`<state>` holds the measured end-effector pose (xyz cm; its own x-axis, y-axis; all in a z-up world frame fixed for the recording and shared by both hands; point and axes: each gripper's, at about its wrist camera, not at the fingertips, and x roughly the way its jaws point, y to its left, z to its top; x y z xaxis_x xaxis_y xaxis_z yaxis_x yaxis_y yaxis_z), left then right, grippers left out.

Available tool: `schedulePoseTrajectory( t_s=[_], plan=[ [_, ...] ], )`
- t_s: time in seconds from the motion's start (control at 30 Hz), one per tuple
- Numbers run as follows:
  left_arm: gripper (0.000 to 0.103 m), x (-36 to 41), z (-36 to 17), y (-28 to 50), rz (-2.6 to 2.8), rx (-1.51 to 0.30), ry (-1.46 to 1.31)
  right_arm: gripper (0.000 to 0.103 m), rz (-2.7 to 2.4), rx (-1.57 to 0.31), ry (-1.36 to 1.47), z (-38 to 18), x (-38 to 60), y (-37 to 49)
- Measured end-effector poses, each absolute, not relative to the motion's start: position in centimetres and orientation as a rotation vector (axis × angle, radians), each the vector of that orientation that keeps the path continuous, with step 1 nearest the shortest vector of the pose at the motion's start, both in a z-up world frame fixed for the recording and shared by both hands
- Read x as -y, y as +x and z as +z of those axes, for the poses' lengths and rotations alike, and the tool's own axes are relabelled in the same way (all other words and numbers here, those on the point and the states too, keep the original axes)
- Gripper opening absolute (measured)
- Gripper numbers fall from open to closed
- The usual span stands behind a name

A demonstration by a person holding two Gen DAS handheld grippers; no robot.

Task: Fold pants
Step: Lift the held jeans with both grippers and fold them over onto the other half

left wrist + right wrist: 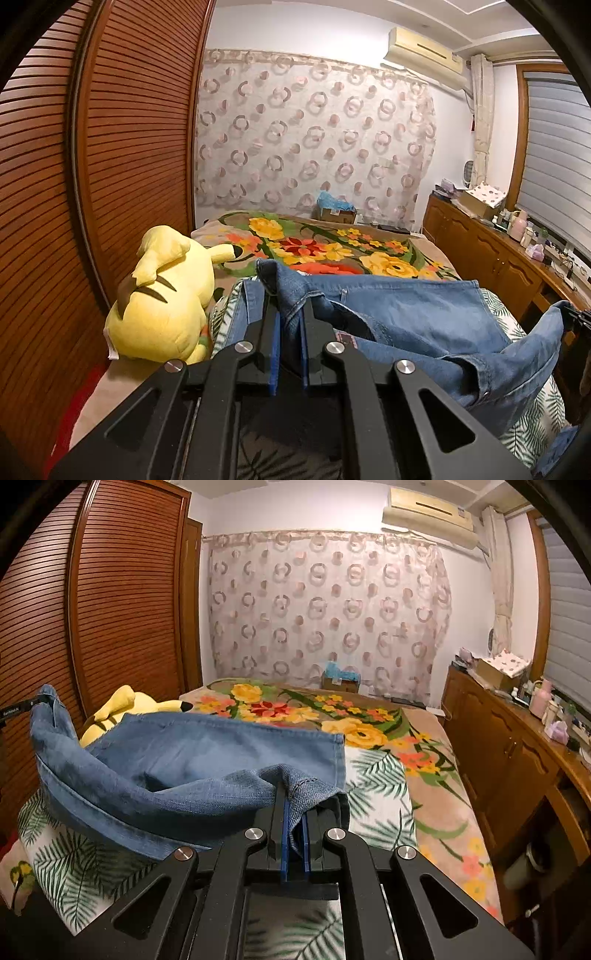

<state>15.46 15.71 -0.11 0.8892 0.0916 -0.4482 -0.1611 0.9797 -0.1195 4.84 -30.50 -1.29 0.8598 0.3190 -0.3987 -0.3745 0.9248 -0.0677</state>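
Blue denim pants [406, 310] lie across the bed, part lifted. My left gripper [290, 314] is shut on a bunched edge of the pants near the plush toy and holds it above the bed. My right gripper [293, 805] is shut on another edge of the pants [207, 753], also raised. The denim sags between the two grips; the far part lies flat on the cover. The right gripper shows at the right edge of the left wrist view [576, 317], the left one at the left edge of the right wrist view [22, 706].
A yellow plush toy [162, 295] sits on the bed's left side by a slatted wooden wardrobe [110, 147]. The bed has a leaf-print sheet [376, 786] and floral blanket [332, 716]. A wooden cabinet with clutter [517, 746] runs along the right.
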Motion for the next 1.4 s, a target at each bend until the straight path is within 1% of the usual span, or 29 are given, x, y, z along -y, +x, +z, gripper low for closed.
schedulePoseTrajectory(
  t_s=[0.03,0.27,0.47,0.77,0.97,1.2,1.3,1.4],
  plan=[
    [0.010,-15.6,-0.2,15.1,0.134,-0.457,-0.153,0.005,0.367,-0.392,-0.144,-1.3,30.5,5.3],
    [0.010,-16.2,-0.9,19.1,0.145,-0.509,-0.161,0.005,0.361,-0.425,-0.141,-2.4,29.8,8.7],
    [0.010,-16.5,-1.9,21.3,0.146,-0.538,-0.166,0.005,0.359,-0.458,-0.156,-2.3,28.4,11.9],
    [0.010,-17.0,-3.2,23.8,0.147,-0.565,-0.163,0.005,0.353,-0.479,-0.174,-2.0,27.5,13.0],
    [0.010,-17.6,-2.6,25.3,0.160,-0.540,-0.151,0.005,0.337,-0.450,-0.187,-0.8,27.5,13.8],
    [0.010,-18.7,-0.8,27.6,0.171,-0.493,-0.144,0.005,0.328,-0.367,-0.218,2.3,26.7,14.9],
    [0.010,-18.8,-0.6,28.8,0.173,-0.486,-0.140,0.005,0.321,-0.361,-0.230,2.5,26.1,16.0],
    [0.010,-18.9,-0.7,29.3,0.172,-0.497,-0.139,0.005,0.318,-0.392,-0.226,1.6,25.6,17.7]
  ],
)
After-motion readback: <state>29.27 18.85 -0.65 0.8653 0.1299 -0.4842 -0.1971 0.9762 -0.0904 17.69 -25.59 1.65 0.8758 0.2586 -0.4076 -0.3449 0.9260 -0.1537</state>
